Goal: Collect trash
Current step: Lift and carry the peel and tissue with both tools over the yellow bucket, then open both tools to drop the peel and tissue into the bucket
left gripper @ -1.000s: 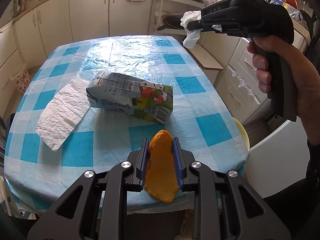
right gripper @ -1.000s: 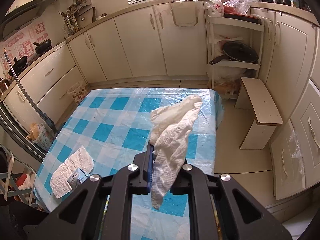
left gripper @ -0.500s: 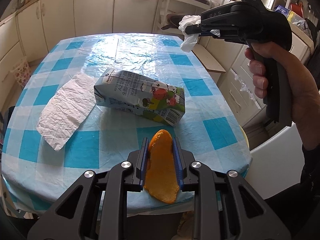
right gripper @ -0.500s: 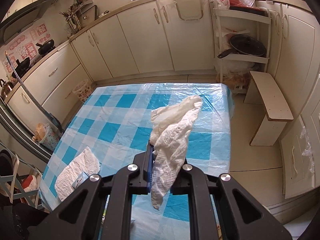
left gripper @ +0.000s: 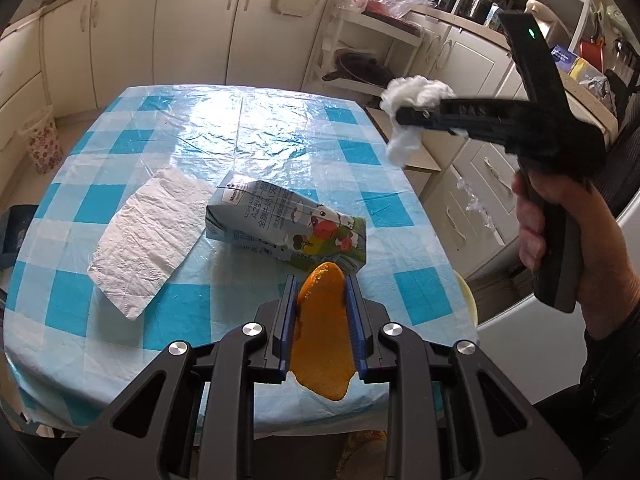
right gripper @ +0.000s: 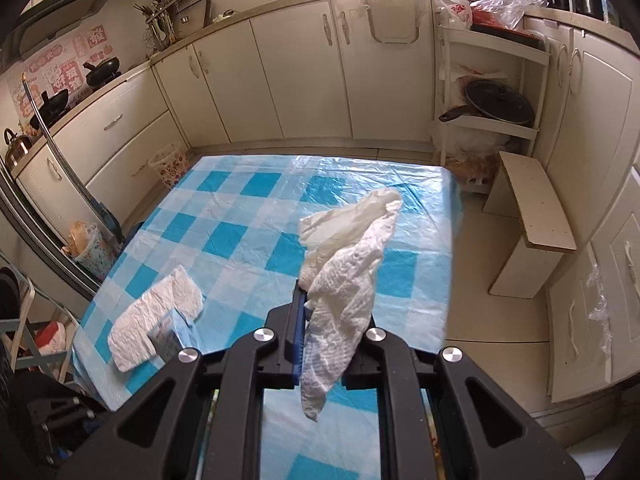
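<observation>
Above the near edge of the checked tabletop [left gripper: 132,152], the left gripper [left gripper: 321,300] is clenching an orange peel [left gripper: 322,328] between its blue fingers [left gripper: 289,316], long axis running along them, rounded tip pointing forward. Off to the right and higher, the right gripper [right gripper: 324,320] is pinching a crumpled white tissue [right gripper: 344,276], which is draping loose below. Both loads are hanging clear of the surface, likely for carrying to a bin. A milk carton [left gripper: 288,226] is lying on its side, long axis slanting across, beside a flat paper towel [left gripper: 148,240]; both likely next.
</observation>
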Tool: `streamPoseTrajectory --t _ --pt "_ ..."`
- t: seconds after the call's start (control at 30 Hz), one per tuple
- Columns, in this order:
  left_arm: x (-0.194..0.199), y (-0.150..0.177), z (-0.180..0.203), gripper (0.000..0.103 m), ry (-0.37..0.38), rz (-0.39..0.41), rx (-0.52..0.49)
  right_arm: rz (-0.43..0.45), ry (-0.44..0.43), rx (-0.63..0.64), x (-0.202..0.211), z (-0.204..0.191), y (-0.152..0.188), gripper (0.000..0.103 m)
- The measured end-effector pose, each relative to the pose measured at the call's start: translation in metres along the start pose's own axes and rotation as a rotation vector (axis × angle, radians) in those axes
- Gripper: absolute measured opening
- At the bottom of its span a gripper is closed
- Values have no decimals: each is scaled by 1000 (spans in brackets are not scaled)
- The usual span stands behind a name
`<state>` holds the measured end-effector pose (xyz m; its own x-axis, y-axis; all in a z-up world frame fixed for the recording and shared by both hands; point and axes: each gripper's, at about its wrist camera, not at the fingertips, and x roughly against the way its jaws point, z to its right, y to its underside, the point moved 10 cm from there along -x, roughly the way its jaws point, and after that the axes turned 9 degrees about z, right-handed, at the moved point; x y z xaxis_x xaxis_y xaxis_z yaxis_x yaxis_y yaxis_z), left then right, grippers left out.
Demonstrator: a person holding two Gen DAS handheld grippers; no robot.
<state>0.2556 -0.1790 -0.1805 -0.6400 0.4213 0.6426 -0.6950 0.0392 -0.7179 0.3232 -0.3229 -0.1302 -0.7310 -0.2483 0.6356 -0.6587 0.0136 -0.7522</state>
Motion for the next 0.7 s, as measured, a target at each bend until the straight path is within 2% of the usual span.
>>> streamPoseTrajectory --t 0.17,0.27,0.47,0.5,0.57,0.63,0.7 --pt "3 -9 26 22 79 8 24 -39 109 3 56 53 54 14" --pt "1 -13 49 22 115 7 20 -110 158 -37 78 89 98 17" --pt "-6 -13 108 22 174 -2 -19 -298 210 -87 73 138 173 17" --pt "-8 -12 118 22 181 -4 -25 -331 217 -79 69 142 182 20" --pt "-13 -11 137 22 197 -11 -36 -395 230 -46 62 147 198 33" --pt "-20 -9 155 22 208 -22 -48 -434 282 5 59 153 206 54" --pt "-29 -5 171 22 215 -34 -63 -442 346 15 63 167 207 60"
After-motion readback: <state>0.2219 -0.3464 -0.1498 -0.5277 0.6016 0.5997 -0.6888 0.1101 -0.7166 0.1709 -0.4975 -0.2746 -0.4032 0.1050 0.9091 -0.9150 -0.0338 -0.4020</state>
